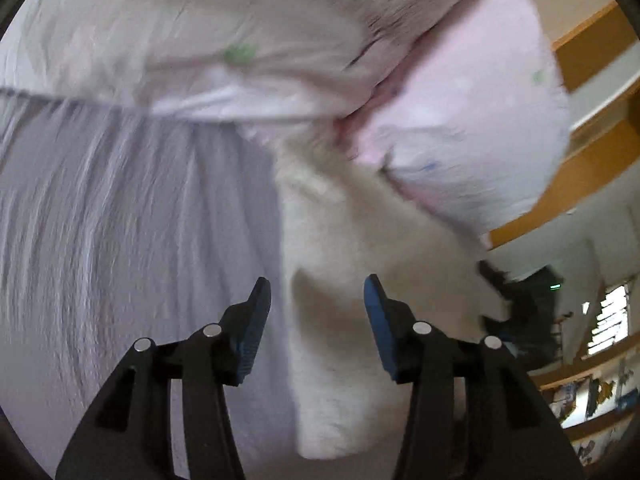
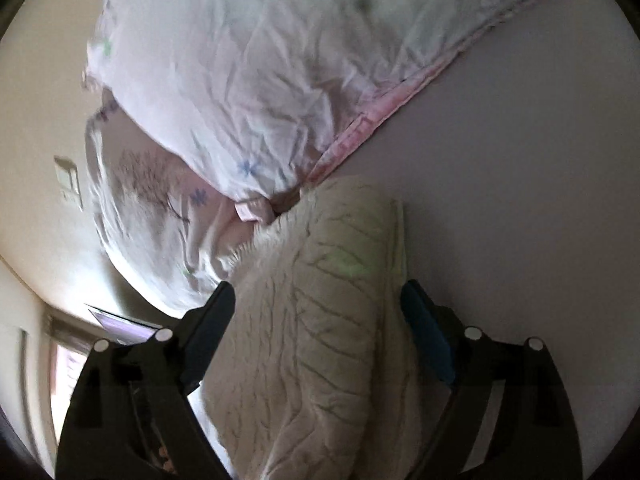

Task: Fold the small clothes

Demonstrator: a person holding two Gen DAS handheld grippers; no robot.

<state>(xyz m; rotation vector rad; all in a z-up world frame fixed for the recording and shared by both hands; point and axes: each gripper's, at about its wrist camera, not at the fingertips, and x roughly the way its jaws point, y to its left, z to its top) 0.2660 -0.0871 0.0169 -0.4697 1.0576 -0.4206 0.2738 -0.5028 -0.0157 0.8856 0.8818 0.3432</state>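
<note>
Getting ready to grab, not folding yet. Cream cloth (image 2: 316,320) on the lavender bed (image 1: 120,220), its far end touching the pillow (image 2: 240,80) by the bed's edge. Left gripper (image 1: 316,300) with jaws spread wide, cloth edge in the gap, not pinched. Right gripper (image 2: 318,312) with jaws spread too, one on each side of the cloth, not squeezing. Next, probably: go lower, close both on an edge, then lift one end over the other. Blurry in the left view.
</note>
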